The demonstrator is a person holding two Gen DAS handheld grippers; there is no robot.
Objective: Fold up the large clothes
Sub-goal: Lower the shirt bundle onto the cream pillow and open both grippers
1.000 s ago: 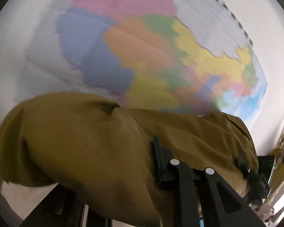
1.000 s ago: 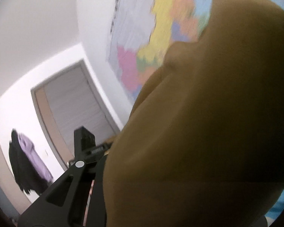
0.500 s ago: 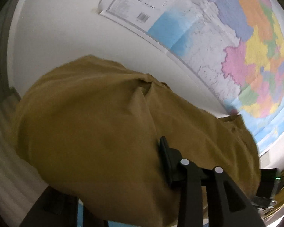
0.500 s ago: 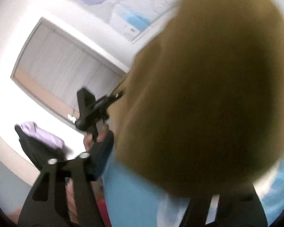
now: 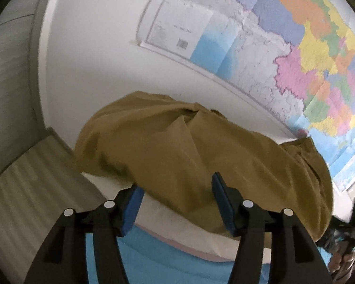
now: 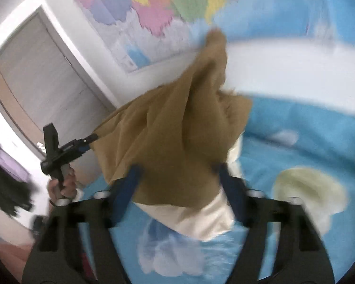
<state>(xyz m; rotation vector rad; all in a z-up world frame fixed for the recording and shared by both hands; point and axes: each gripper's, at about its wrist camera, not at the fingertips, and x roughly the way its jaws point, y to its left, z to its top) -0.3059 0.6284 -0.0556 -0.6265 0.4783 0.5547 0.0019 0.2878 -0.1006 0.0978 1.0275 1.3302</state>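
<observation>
- the mustard-brown garment (image 5: 177,146) is bunched up in the air between the two grippers, above a blue cloud-print bedsheet (image 6: 295,142); a wall map (image 5: 307,54) is seen behind it
- the left gripper (image 5: 177,203) is spread wide; its jaws have just been opening; the cloth is draped down between the blue pads (image 5: 132,208), lying against the right-hand pad but not pinched
- from the right wrist view, that same gripper is gripped by a hand (image 6: 63,184) off to the left, with its tip right at one corner of the garment
- the right gripper (image 6: 177,183) has its jaws just been closing; a fat wad of the cloth is stuffed between the two fingers and both sides are touched by it; whether it's actually being squeezed can't be told, since that view is smeared
- a cream lining (image 6: 201,220) is seen hanging out under the brown fabric, just in front of the right gripper
- a grey door (image 6: 47,75) is visible on the left, and some dark and purple clothes (image 6: 4,179) are hung near it
</observation>
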